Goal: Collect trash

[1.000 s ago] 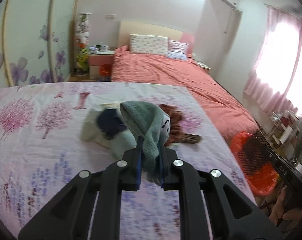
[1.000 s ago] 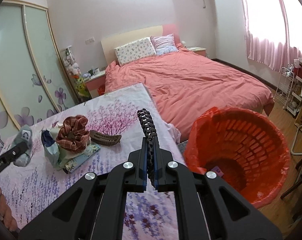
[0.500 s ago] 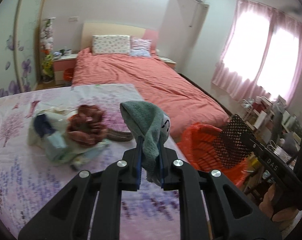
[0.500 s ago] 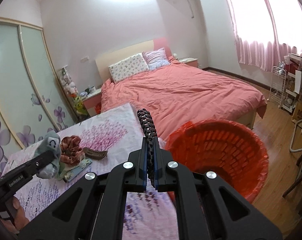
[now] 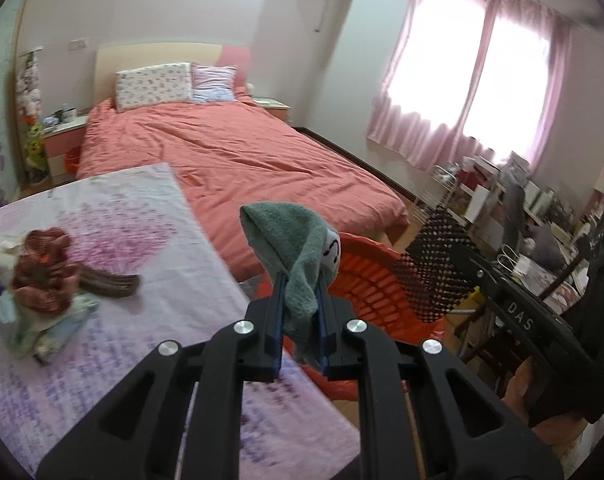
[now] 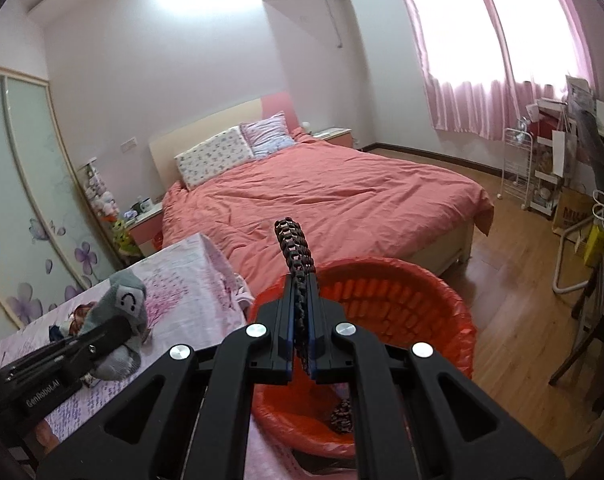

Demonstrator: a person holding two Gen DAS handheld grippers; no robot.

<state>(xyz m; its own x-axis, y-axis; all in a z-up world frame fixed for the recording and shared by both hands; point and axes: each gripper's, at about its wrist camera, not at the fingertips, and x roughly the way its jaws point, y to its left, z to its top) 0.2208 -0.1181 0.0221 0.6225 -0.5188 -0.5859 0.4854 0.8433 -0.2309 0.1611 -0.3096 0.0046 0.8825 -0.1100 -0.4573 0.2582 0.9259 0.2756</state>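
Observation:
My left gripper (image 5: 298, 322) is shut on a grey-green sock (image 5: 291, 240) with a smiley face, held near the table's right edge beside the orange bin (image 5: 376, 280). It also shows in the right wrist view, as does the sock (image 6: 121, 300). My right gripper (image 6: 299, 334) is shut on a black mesh piece (image 6: 293, 246), held upright over the orange bin (image 6: 454, 316). That mesh piece (image 5: 438, 268) hangs over the bin in the left wrist view. A pile of trash (image 5: 41, 280) lies on the floral tablecloth (image 5: 149, 240).
A pink bed (image 6: 342, 200) stands behind the table. A dark item (image 6: 342, 416) lies inside the bin. Shelves and clutter (image 6: 562, 176) fill the right side, with wooden floor (image 6: 514, 280) between them and the bed.
Both grippers have swung right toward the orange bin with their loads. The right gripper now hangs over the bin; the trash pile has slid to the left of the left wrist view.

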